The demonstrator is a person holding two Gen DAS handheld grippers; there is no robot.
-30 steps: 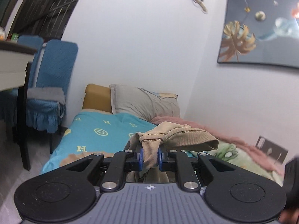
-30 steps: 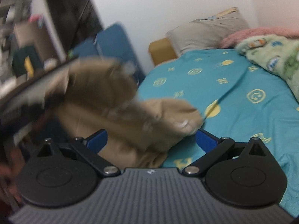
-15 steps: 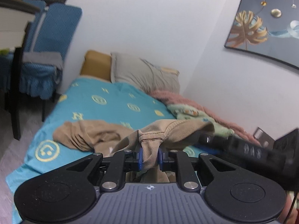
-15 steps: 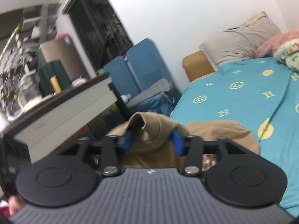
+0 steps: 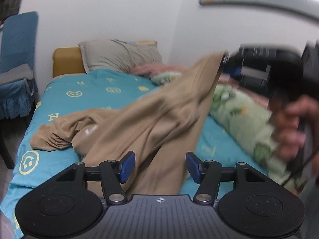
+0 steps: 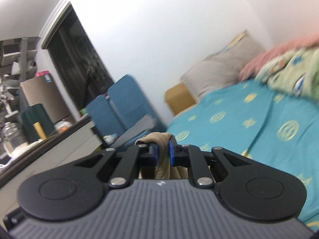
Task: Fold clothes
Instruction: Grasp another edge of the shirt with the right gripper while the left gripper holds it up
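A tan garment [image 5: 151, 125] hangs stretched from the upper right down to the turquoise bed sheet [image 5: 89, 91], its far end crumpled on the sheet at the left. My left gripper [image 5: 158, 167] is open, and the cloth passes loosely between its blue pads [image 5: 127, 165]. My right gripper [image 6: 163, 152] is shut on a bunched edge of the tan garment [image 6: 159, 139]. In the left wrist view the right gripper's body [image 5: 265, 67] and the hand holding it are raised at the upper right, blurred, with the cloth hanging from them.
A grey pillow [image 5: 119, 54] and a mustard headboard [image 5: 65, 61] are at the bed's far end. A green and pink blanket [image 5: 239, 107] lies along the right side. Blue chairs [image 6: 119, 107] and a dark-edged table [image 6: 59, 137] stand left of the bed.
My left gripper has opened and let go of the tan cloth. My right gripper has closed on the garment and lifted it up to the right, pulling it taut.
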